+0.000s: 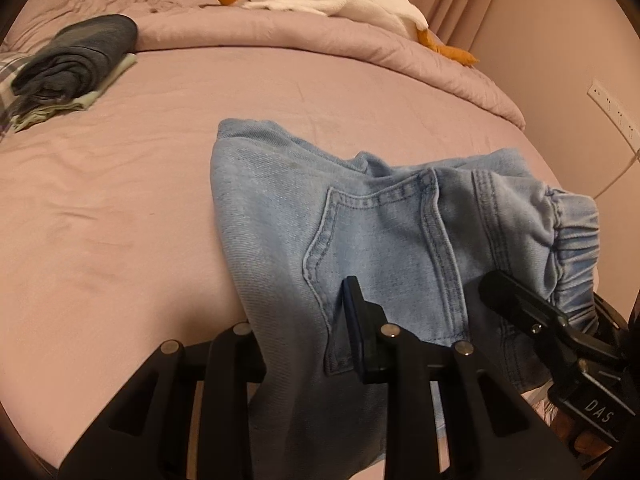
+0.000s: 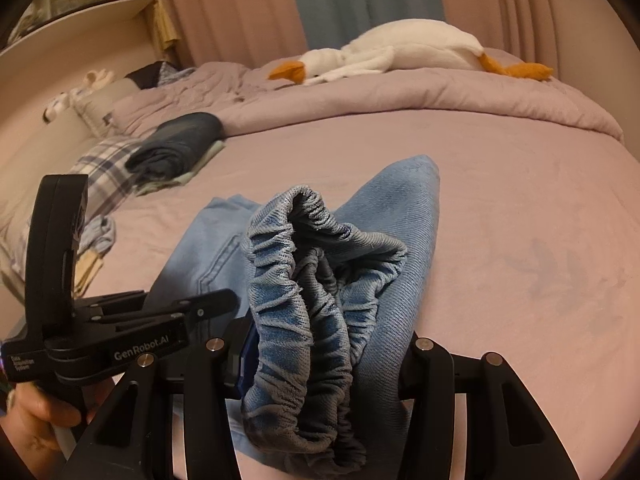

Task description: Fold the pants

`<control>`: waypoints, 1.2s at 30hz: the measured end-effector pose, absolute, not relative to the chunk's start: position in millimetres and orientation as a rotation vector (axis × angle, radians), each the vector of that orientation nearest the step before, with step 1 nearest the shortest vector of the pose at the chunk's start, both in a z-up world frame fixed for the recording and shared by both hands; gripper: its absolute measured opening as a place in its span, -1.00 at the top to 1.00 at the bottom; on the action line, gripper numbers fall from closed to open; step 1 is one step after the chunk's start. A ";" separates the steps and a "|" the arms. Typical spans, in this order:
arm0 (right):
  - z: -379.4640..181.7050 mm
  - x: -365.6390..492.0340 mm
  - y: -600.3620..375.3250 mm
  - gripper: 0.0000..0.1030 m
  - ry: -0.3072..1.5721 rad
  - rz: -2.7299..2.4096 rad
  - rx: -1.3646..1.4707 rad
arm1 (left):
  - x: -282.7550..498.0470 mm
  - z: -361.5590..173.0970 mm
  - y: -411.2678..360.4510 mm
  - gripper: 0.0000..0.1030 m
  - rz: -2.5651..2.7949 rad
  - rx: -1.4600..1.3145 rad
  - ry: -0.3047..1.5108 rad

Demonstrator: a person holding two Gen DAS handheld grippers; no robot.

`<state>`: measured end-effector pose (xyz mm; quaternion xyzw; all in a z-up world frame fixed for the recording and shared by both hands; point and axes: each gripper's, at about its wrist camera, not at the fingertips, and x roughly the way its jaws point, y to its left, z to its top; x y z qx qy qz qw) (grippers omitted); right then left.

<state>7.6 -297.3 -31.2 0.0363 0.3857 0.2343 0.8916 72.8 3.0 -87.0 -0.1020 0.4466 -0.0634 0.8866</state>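
Light blue denim pants with an elastic waistband hang over the near edge of the pink bed, folded in half, back pocket up. My left gripper is shut on the denim near the pocket, its left finger hidden under the cloth. My right gripper is shut on the bunched waistband, the fingers mostly covered by cloth. The right gripper shows in the left wrist view at the waistband. The left gripper shows in the right wrist view to the left of the pants.
A stack of folded dark clothes lies at the far left of the bed. A white goose plush rests on the rolled quilt at the back. A plaid pillow is at the left, a wall at the right.
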 end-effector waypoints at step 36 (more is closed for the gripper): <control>12.6 -35.7 -244.7 0.01 0.661 0.646 -0.037 | -5.3 -36.8 50.3 0.51 0.003 -0.226 0.753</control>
